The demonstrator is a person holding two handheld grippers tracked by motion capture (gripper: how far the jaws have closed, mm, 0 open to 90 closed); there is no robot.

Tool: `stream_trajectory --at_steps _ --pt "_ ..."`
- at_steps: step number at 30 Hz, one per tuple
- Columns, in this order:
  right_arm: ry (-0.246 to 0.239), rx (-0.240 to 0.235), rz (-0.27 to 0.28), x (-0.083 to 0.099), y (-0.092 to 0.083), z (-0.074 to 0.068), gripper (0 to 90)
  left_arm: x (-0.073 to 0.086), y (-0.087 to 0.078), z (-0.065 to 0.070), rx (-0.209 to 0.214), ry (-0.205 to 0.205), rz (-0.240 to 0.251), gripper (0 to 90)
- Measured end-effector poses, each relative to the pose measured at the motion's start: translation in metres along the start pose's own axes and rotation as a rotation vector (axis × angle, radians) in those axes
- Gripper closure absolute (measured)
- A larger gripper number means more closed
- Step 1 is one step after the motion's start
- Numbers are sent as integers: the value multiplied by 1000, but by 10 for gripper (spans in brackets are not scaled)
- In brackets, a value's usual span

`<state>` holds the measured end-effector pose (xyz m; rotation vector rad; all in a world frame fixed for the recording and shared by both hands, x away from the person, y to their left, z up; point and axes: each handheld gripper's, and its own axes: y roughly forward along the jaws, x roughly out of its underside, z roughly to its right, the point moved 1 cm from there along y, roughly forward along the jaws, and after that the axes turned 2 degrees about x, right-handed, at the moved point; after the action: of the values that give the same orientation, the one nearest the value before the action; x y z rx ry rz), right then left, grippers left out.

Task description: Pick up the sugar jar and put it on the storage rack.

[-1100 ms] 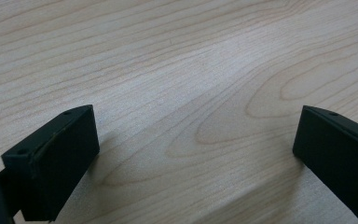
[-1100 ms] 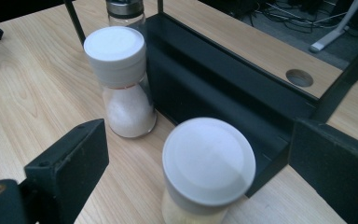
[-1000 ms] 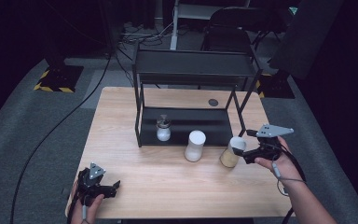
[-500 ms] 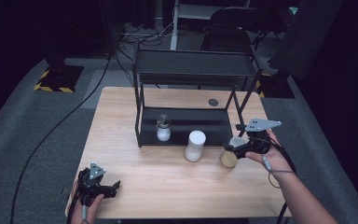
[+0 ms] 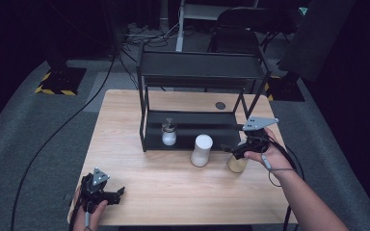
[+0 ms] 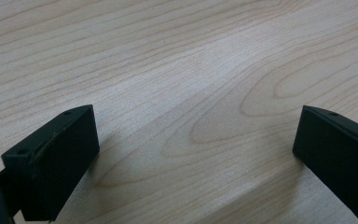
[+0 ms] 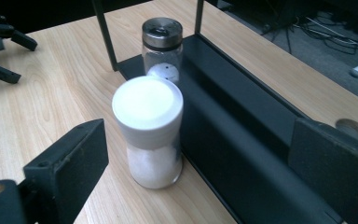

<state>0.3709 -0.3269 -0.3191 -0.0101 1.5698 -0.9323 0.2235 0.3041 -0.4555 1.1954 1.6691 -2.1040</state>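
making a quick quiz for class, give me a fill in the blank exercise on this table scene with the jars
1. The white-lidded jar stands on the wooden ____.
2. The jar with the metal lid stands on the bottom level of the black ____.
3. The left gripper has its jaws ____ over bare wood.
4. The right gripper is beside a jar of tan contents, at the table's ____ side.

Missing words: table; shelf; open; right

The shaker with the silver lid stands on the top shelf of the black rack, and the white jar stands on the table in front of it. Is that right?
Not quite. The shaker stands on the bottom shelf of the black rack, not the top one. The right gripper view shows this best. The white jar does stand on the table in front of it.
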Motion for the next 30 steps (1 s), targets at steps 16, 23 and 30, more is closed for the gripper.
stream_trajectory --at_steps 16,23,30 --pt "-30 -55 -10 -17 27 10 48 0 0 0 0 0 1 3" --pt "-37 -68 -14 -20 36 9 49 0 0 0 -1 0 1 3" --pt "-45 -85 -28 -24 47 7 49 0 0 0 0 -1 0 2"
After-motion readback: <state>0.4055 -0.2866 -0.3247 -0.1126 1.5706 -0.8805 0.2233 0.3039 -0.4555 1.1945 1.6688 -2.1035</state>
